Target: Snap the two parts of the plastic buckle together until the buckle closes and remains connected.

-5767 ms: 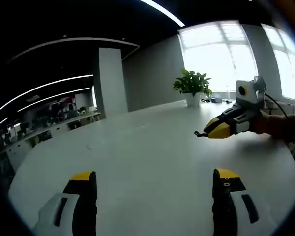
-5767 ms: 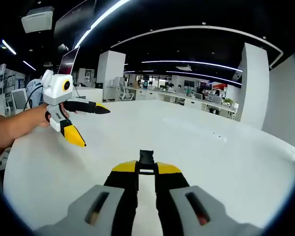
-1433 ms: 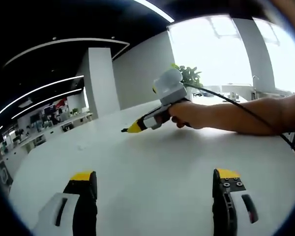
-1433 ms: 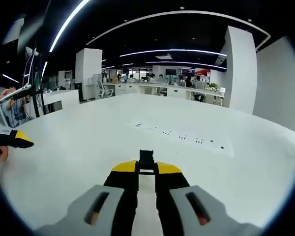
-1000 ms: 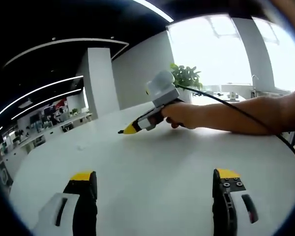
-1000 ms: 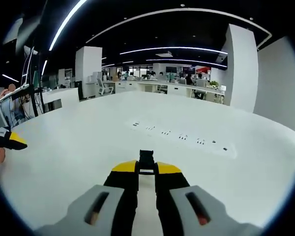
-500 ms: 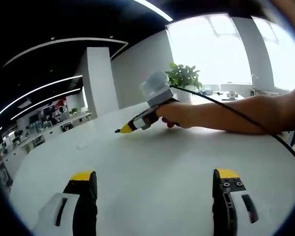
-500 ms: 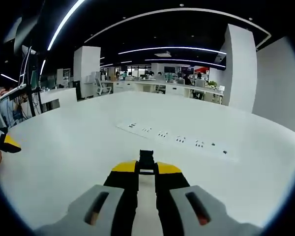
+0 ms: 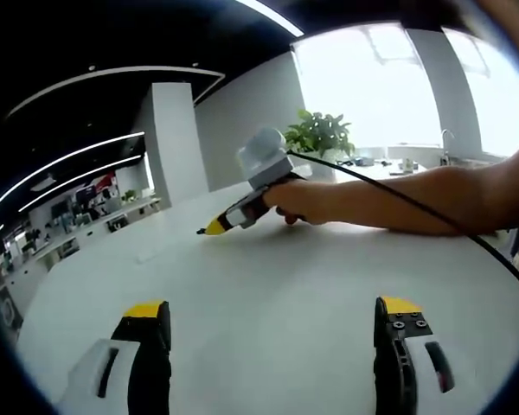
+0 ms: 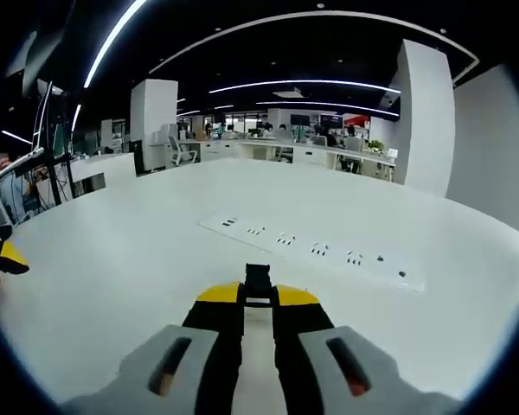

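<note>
Right gripper [image 10: 258,298] jaws clamp one buckle part [image 10: 258,282]; left gripper [image 9: 272,316] jaws apart.

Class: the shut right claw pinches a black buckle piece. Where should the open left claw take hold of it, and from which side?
Probably its free end: the buckle piece juts past the right claw and its yellow tips, the rest buried between them. Bring the left claw in from ahead, facing the right one.
</note>
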The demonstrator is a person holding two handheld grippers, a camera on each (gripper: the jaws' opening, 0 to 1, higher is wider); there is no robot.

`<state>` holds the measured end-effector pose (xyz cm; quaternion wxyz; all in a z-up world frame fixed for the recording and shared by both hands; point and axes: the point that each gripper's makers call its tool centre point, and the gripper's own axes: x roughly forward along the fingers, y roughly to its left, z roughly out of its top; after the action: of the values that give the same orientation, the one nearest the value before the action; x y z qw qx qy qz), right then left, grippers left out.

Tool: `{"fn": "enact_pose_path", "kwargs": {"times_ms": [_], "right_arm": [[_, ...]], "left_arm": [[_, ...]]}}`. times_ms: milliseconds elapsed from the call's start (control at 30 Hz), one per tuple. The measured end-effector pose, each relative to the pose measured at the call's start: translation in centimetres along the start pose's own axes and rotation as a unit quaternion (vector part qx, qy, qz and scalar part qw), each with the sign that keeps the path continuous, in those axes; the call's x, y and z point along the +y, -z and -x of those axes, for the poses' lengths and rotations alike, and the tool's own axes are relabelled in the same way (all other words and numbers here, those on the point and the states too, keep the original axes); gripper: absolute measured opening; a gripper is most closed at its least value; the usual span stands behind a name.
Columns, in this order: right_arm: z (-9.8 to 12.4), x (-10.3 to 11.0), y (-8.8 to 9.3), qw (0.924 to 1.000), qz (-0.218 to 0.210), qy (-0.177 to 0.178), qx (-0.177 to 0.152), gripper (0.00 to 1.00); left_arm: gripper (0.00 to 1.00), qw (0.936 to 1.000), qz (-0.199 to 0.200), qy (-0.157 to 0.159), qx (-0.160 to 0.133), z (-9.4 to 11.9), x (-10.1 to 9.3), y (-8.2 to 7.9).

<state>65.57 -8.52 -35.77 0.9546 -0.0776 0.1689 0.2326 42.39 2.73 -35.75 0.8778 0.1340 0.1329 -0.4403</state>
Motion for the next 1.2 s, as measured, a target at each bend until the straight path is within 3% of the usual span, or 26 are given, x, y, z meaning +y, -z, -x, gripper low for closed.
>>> {"fn": "enact_pose_path", "kwargs": {"times_ms": [1200], "right_arm": [[-0.16, 0.35, 1.04, 0.9994, 0.023, -0.001, 0.024, 0.11]], "left_arm": [[1.0, 1.0, -0.008, 0.003, 0.004, -0.26, -0.39, 0.02]]}}
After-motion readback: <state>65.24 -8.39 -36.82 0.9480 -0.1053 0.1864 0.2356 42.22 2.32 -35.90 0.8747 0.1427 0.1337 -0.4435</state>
